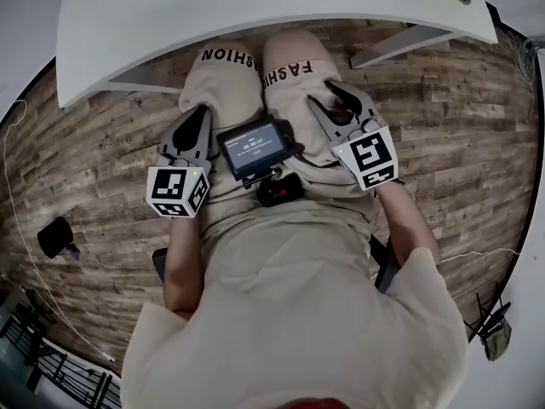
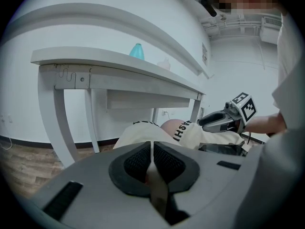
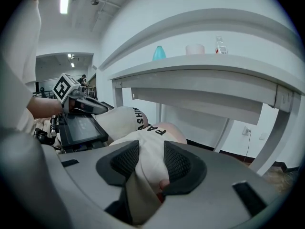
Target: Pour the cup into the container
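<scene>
A teal cup (image 2: 137,51) stands on the white table (image 2: 119,63), well above and beyond both grippers; the right gripper view shows the teal cup (image 3: 159,53) beside a white container (image 3: 195,49). My left gripper (image 2: 151,144) hangs over the person's lap below the table edge, its pads together with only a thin slit and nothing in them. My right gripper (image 3: 151,147) hovers over the other thigh, jaws apart, only trouser cloth behind the gap. In the head view the left gripper (image 1: 197,113) and the right gripper (image 1: 336,92) flank the knees; cup and container are out of that view.
A small clear bottle (image 3: 220,46) stands right of the container. A device with a lit screen (image 1: 255,147) sits on the lap between the grippers. White table legs (image 2: 52,113) rise at the left, and wood floor (image 1: 77,169) lies around the seated person.
</scene>
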Motion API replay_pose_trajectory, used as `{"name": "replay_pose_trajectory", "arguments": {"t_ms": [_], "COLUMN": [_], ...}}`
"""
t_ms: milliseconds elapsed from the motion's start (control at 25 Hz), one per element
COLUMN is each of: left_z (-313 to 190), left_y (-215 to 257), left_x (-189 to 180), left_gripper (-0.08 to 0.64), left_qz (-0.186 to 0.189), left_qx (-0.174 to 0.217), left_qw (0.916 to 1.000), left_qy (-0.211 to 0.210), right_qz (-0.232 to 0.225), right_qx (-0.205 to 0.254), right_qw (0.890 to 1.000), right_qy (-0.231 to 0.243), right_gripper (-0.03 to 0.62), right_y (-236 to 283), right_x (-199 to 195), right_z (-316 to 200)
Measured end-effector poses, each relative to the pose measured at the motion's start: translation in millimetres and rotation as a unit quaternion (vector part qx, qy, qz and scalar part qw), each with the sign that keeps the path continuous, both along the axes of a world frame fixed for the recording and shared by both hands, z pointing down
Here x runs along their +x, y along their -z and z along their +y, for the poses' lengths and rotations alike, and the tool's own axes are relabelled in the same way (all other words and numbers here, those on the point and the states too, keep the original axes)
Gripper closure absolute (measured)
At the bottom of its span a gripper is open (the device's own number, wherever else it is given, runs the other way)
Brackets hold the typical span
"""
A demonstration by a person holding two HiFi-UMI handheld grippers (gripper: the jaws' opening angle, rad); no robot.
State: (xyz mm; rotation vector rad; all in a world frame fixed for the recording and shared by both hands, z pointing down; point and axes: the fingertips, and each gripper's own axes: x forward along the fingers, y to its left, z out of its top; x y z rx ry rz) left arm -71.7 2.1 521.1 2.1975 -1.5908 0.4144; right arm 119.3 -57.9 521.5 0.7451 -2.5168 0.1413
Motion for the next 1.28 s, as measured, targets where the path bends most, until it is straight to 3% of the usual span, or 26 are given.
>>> {"name": "replay_pose_trajectory", "arguments": {"t_ms": [1280], "left_z": [51.9], "left_y": [8.9], "left_x": [-13.6], "left_gripper": [0.546], "left_qz": [0.022], "left_qx": [0.014], "left_qw": [0.9996], "left_qy": [0.002], "right_qz": [0.008], "right_qx": [0.002], "right_qw": [1.000], "right_qy": [0.012], "right_gripper": [0.425], "right_y": [4.5], "right_x": [-18.5], "right_z": [50.4]}}
